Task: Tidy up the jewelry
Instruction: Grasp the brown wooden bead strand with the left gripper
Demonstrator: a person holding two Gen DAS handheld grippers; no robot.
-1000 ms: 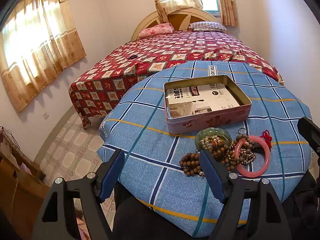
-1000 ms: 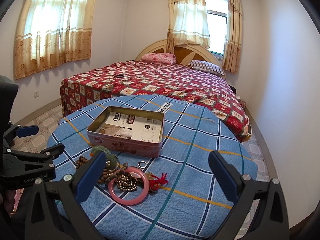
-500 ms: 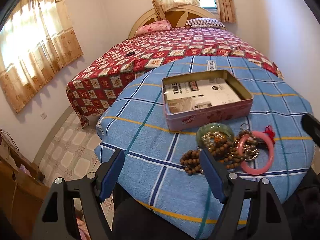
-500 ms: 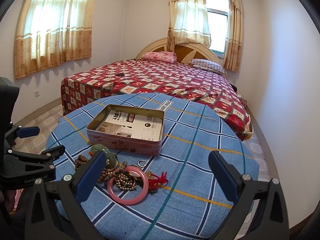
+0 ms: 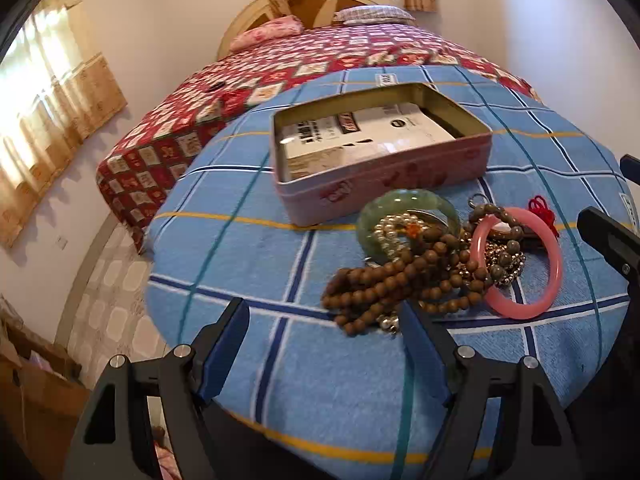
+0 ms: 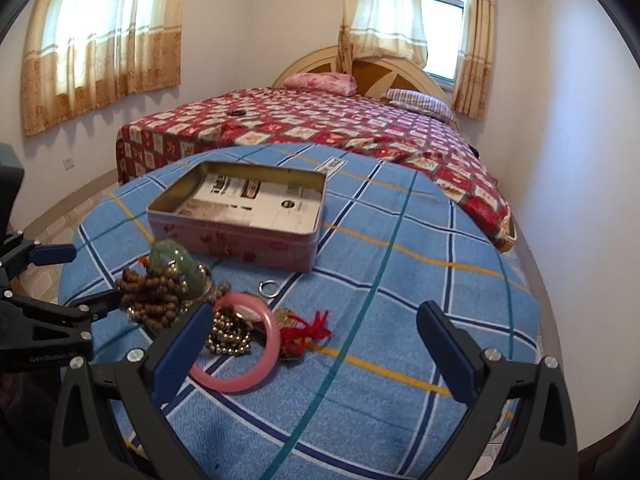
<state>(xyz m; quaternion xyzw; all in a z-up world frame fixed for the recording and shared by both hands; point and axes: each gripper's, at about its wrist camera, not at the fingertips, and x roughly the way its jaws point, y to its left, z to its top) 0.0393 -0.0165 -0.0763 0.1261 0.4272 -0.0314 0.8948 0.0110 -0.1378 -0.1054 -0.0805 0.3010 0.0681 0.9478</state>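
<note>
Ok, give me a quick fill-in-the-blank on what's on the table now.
1. The pink bangle lies on the ____ checked tablecloth.
2. The pink tin has no lid and holds a white ____.
3. Both the left gripper and the right gripper are ____.
4. The green bangle lies ____ the tin, not in it.

Missing words: blue; box; open; outside

We see our left gripper point(image 5: 324, 344) and right gripper point(image 6: 312, 344) alike: black forked frames, silver screws, blue pads point(image 6: 180, 354), white lettering on the left one's side.
</note>
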